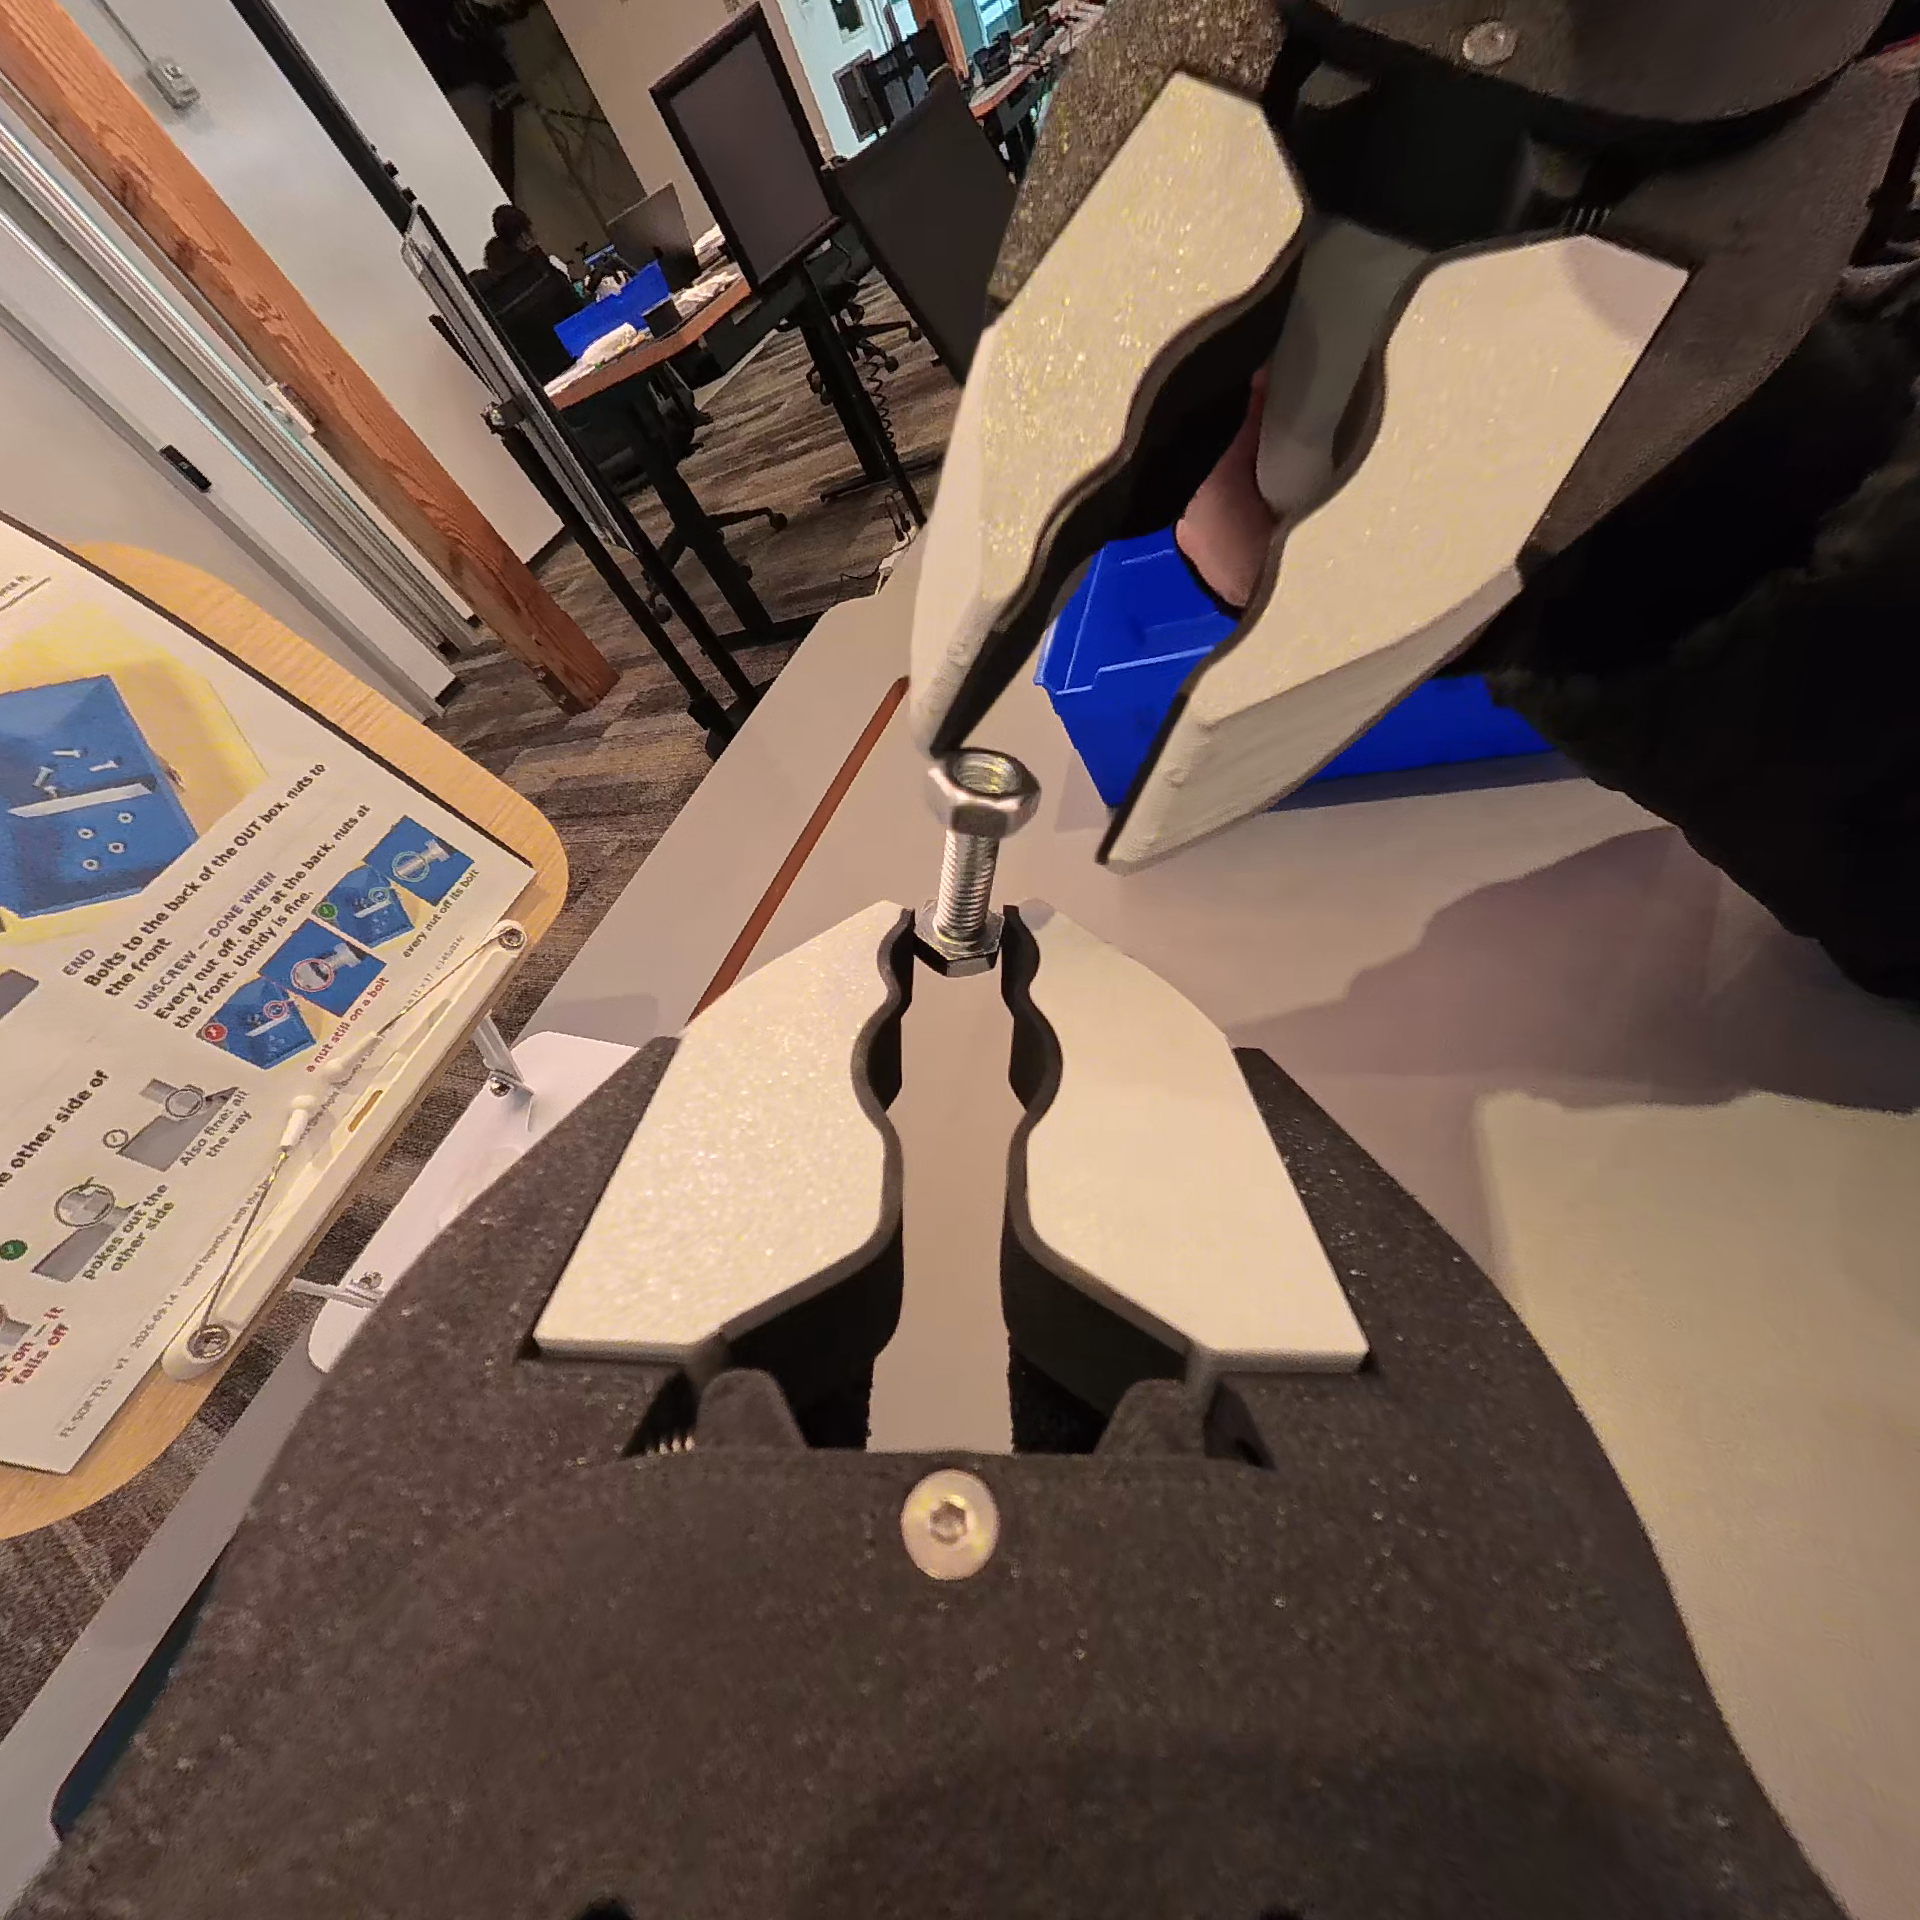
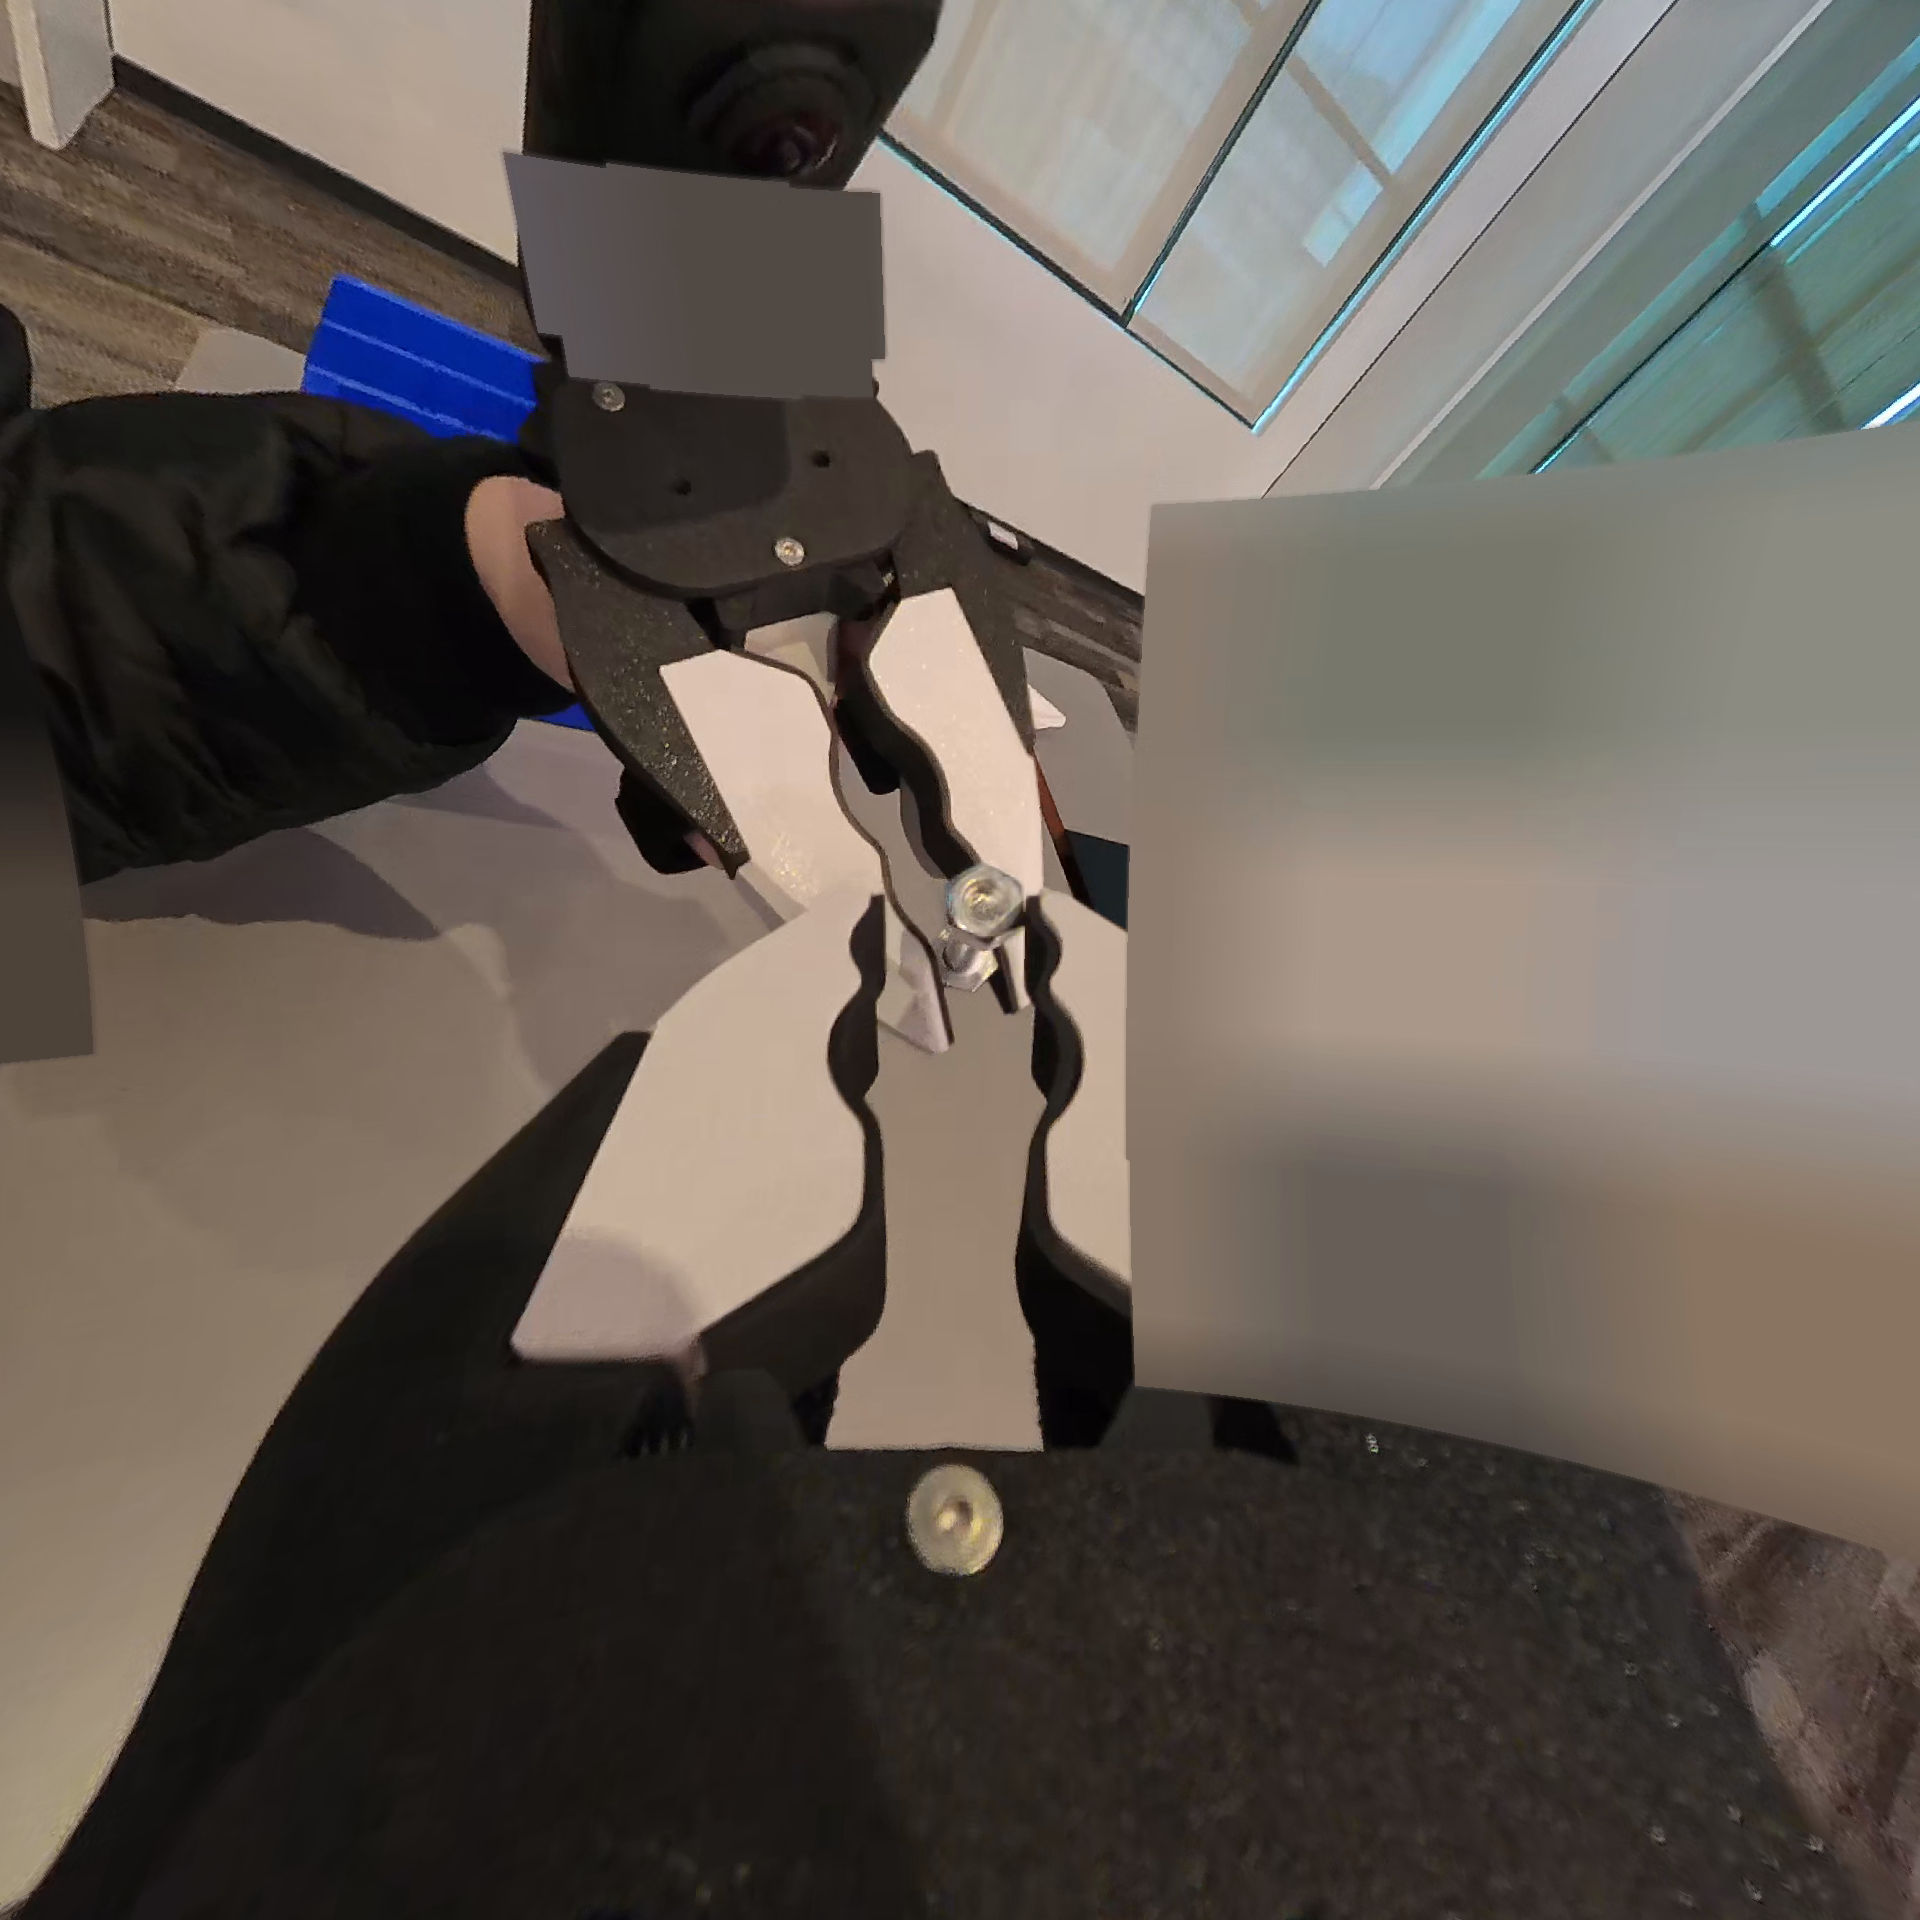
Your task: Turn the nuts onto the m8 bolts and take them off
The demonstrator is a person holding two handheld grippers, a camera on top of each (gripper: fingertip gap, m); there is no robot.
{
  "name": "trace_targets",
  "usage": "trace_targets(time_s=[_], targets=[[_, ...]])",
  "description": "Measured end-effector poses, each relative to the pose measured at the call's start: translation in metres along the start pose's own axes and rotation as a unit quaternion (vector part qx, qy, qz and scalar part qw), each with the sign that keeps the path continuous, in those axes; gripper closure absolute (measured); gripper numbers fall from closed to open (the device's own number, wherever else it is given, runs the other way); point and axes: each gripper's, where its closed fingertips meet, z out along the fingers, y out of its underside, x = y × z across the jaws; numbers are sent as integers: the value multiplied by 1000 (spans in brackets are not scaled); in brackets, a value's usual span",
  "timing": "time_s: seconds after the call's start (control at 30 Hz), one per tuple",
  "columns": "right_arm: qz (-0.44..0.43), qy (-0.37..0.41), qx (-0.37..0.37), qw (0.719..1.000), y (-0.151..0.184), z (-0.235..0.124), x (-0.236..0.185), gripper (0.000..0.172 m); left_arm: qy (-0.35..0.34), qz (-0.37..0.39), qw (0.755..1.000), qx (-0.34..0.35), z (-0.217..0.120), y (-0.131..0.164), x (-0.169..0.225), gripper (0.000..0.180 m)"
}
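Observation:
My left gripper [image 1: 961, 925] is shut on the hex head of a silver bolt [image 1: 964, 883], which it holds above the grey table [image 1: 1507, 1195] with the threaded shaft pointing away from me. A silver nut [image 1: 982, 795] sits on the tip of the shaft. My right gripper [image 1: 1029, 800] comes in from the upper right with its jaws open around the nut; one fingertip [image 1: 940, 743] is at the nut's edge and the other stands clear of it. In the right wrist view the nut [image 2: 982, 894] lies between my open right gripper's [image 2: 956, 920] fingers, and the left gripper [image 2: 966, 987] holds the bolt below it.
A blue bin [image 1: 1195, 644] stands on the table behind the right gripper and also shows in the right wrist view [image 2: 416, 364]. An instruction sheet on a wooden board [image 1: 208, 935] stands at the left. Black-sleeved arms [image 2: 208, 623] hold the grippers. Left tips to right tips: about 4 cm.

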Motion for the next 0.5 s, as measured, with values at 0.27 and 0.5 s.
trace_targets(time_s=[0.27,0.5], targets=[[10,0,18,1000,-5,-3,2,151,2,-1,1000,-1,0,1,0,165],[11,-12,-2,1000,1,-4,-1,152,-2,-4,1000,0,-1,1,-2,165]])
